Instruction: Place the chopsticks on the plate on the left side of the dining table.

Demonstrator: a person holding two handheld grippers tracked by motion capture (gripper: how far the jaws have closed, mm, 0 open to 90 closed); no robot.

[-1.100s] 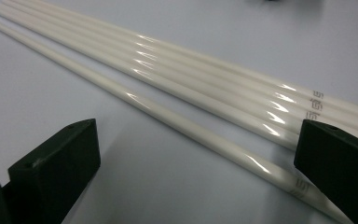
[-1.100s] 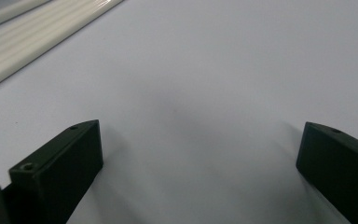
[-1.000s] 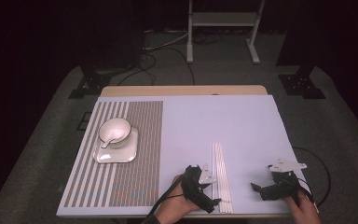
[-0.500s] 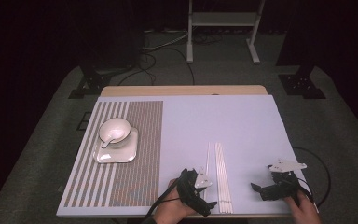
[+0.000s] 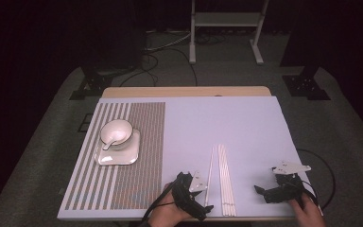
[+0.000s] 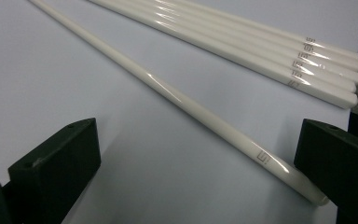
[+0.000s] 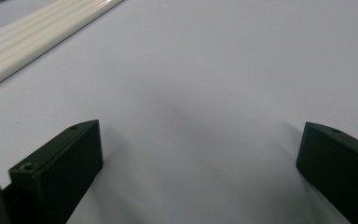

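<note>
Two grippers of mine sit low at the near edge of the table, both spread wide and holding nothing.

My left gripper [image 6: 198, 172] has its black jaws far apart over the pale table [image 5: 246, 123], and a single white chopstick [image 6: 177, 98] lies between them, its marked end almost at the jaw on the right side of that view (I cannot tell whether it touches). Just beyond it lies a tight bundle of white chopsticks [image 6: 242, 42], side by side and apart from the single one. My right gripper [image 5: 279, 191] rests well to the right of the bundle, jaws equally wide over bare tabletop. Farther off, on a striped mat [image 5: 142, 156] at the left, a white bowl [image 5: 116, 132] with a spoon [image 5: 109, 142] stands on a square white plate [image 5: 118, 153].
</note>
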